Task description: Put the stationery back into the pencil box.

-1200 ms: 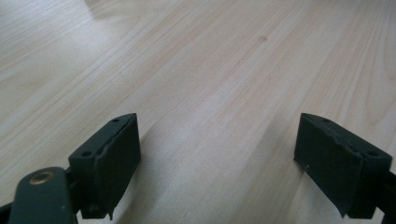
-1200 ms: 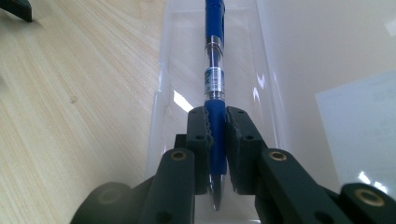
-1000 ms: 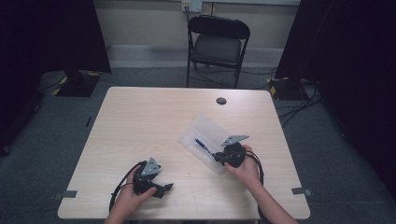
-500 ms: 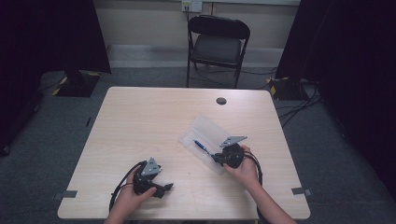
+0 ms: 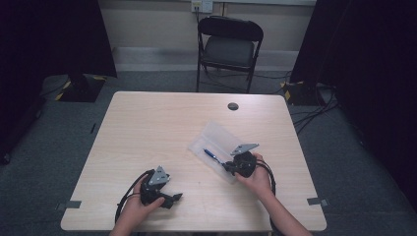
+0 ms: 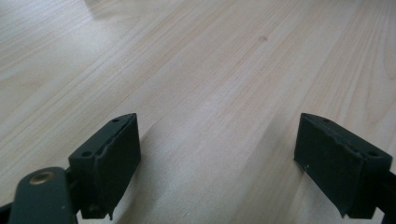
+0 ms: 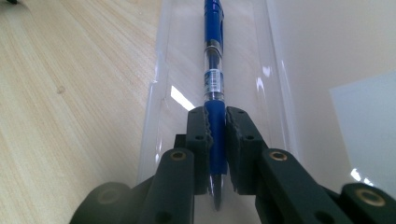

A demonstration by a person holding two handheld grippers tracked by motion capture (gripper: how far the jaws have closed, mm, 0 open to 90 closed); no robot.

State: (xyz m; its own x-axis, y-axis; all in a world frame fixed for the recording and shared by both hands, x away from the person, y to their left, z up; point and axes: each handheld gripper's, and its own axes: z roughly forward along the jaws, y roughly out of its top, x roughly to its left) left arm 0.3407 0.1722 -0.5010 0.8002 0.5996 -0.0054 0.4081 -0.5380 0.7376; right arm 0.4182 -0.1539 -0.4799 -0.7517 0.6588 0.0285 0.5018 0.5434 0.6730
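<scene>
A pale wood-grain table [image 5: 147, 128] is standing on grey carpet, with a black folding chair [image 5: 228, 46] at its far edge and dark curtains hanging on both sides. Nothing is differing from the frames a second before: both hands and the pen are keeping their places.

The right gripper [image 5: 231, 167] is lying near the table's right front, held by a hand, its jaws clenched on the blue grip end of a pen [image 5: 210, 153]. In the right gripper view the pen [image 7: 214, 70] is running straight away from the jaws, its clear barrel and blue cap lying inside a clear plastic case [image 7: 156, 107] with raised, glossy side walls. The case [image 5: 216, 135] is sitting flat on the table at an angle, right of centre, its lid lying open beside it.

The left gripper [image 5: 169, 199] is resting near the front edge, well apart from the case, its cable looping behind it. Its jaws are standing wide and released, with bare table [image 6: 210, 84] between the black, ridged pads.

A small dark round disc [image 5: 233, 106] is sitting near the far edge. The left and middle of the table are lying open.
</scene>
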